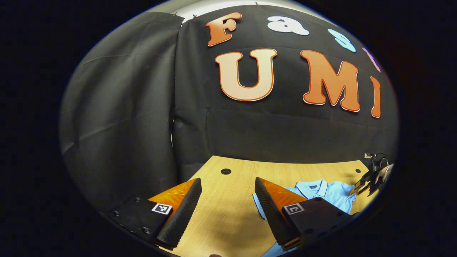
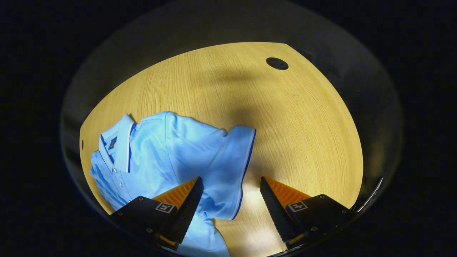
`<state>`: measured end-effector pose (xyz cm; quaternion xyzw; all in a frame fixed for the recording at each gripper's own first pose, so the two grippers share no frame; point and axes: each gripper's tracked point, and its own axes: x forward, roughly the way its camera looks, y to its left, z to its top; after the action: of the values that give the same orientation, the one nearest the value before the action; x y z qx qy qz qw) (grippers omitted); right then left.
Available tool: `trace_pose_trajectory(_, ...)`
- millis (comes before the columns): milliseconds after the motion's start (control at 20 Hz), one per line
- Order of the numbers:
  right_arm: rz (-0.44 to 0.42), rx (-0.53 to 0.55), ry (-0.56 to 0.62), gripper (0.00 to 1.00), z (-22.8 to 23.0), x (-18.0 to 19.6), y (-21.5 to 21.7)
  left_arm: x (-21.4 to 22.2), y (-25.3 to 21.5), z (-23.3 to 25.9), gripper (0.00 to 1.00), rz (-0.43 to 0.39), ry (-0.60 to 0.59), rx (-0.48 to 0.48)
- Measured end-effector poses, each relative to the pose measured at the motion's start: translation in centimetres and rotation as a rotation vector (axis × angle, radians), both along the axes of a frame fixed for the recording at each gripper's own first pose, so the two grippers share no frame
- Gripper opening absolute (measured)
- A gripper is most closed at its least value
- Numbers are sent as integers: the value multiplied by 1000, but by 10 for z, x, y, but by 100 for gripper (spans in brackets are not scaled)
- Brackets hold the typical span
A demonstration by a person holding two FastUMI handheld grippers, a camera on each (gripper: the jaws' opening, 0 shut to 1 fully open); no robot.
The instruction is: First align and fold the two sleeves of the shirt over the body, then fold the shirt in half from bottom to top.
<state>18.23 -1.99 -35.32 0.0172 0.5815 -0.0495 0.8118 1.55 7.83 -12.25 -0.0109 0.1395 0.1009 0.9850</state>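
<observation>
A light blue polo shirt (image 2: 178, 153) with a white collar and dark trim lies flat on the wooden table (image 2: 285, 117). Its sleeve (image 2: 232, 171) spreads out toward the table's middle. My right gripper (image 2: 228, 194) hovers open above that sleeve's hem, with nothing between its fingers. In the left gripper view the shirt (image 1: 321, 192) lies at the lower right, collar toward the wall. My left gripper (image 1: 226, 194) is open over bare wood just left of the shirt's other sleeve. The right gripper (image 1: 371, 176) shows far right over the shirt.
The table (image 1: 228, 214) has round cable holes (image 1: 225, 171) (image 2: 277, 63) near its far corners. Black cloth walls close in behind and to the left. Bare wood lies on both sides of the shirt.
</observation>
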Motion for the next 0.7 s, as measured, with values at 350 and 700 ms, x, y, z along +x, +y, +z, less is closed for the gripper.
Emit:
trace_pose_trajectory(350,-18,-11,10,80,-1,1,-7,5,0,0,98,-9,5,8)
trace_pose_trajectory(700,-2,29,-17,6,4,6,2,2,6,0,99,-6,15,23)
